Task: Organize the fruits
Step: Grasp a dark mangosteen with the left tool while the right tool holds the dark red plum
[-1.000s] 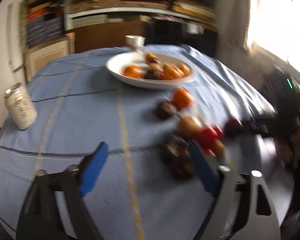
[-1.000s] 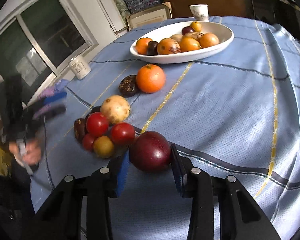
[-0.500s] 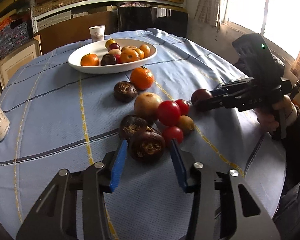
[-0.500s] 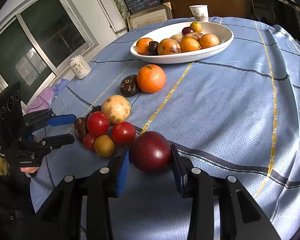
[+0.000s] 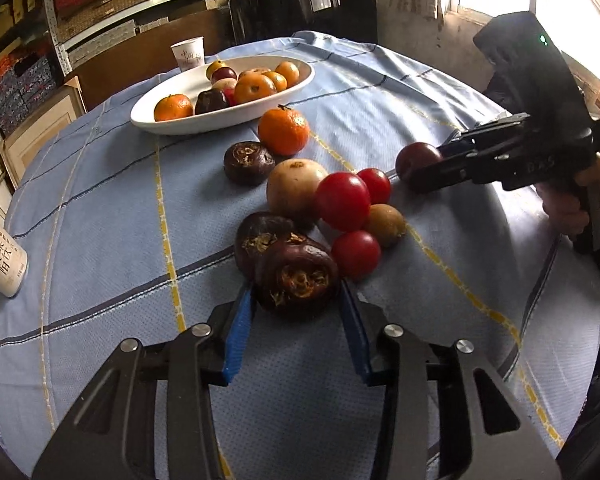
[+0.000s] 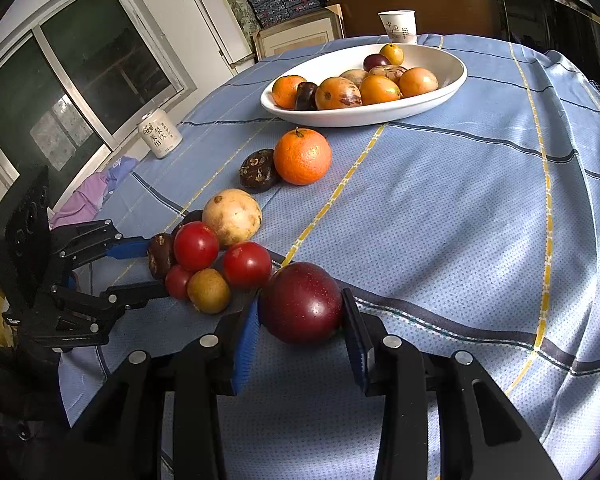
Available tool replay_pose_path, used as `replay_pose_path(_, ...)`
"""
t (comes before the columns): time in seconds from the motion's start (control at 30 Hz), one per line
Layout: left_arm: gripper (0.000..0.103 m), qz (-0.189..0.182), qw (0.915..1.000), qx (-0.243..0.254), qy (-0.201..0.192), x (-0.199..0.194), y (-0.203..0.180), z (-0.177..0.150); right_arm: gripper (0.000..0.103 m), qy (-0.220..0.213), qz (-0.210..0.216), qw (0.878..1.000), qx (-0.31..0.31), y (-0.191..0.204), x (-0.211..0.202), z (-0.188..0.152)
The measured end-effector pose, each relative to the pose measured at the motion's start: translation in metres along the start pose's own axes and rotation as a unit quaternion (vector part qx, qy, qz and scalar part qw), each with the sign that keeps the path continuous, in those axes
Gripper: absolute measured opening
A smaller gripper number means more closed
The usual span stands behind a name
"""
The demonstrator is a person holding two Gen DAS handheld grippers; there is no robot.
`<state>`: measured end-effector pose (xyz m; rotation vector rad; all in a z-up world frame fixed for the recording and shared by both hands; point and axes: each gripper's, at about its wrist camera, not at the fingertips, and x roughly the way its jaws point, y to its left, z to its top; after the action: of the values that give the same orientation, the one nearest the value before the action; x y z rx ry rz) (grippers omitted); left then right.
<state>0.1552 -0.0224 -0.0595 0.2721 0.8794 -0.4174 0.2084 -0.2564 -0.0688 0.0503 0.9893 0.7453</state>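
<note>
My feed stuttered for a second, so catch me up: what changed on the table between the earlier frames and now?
The left gripper swung in over the loose pile, came down, and its jaws are closing around the wrinkled dark purple fruit, pads now at its sides. The right gripper stayed put, clamped on the smooth dark red plum. The loose orange mandarin, red tomatoes and white oval bowl did not move.

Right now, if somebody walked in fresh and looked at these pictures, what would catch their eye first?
Probably the two grippers, each at a fruit on the blue tablecloth. The right gripper is shut on a dark red plum, and the left gripper is closing around a wrinkled dark fruit. Next would be the heap of red tomatoes between them, and the white bowl of oranges at the far side.
</note>
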Motion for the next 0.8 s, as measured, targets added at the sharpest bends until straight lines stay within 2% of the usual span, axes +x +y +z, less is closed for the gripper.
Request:
replay_pose_path(0.13,0.041,0.001,0.9999,-0.013,-0.002,-0.001,0.005,-0.001,0.04,0.001,-0.002,1.0,-0.003,0.0,0.0,0.0)
replay_pose_path(0.3,0.042,0.005,1.0,-0.006,0.002,0.0,0.002,0.0,0.04,0.001,-0.003,1.0,-0.004,0.001,0.0,-0.001)
replay_pose_path(0.53,0.041,-0.018,0.999,-0.037,-0.018,-0.009,0.015,-0.001,0.04,-0.002,-0.001,1.0,0.0,0.0,-0.001,0.0)
replay_pose_path(0.67,0.041,-0.031,0.9961,-0.069,-0.045,-0.021,0.031,0.002,0.04,-0.025,0.016,0.999,0.016,-0.005,-0.01,0.004)
replay_pose_path(0.8,0.041,-0.027,0.9955,-0.075,-0.052,-0.024,0.046,0.018,0.04,-0.064,0.032,0.997,0.03,-0.008,-0.022,0.017)
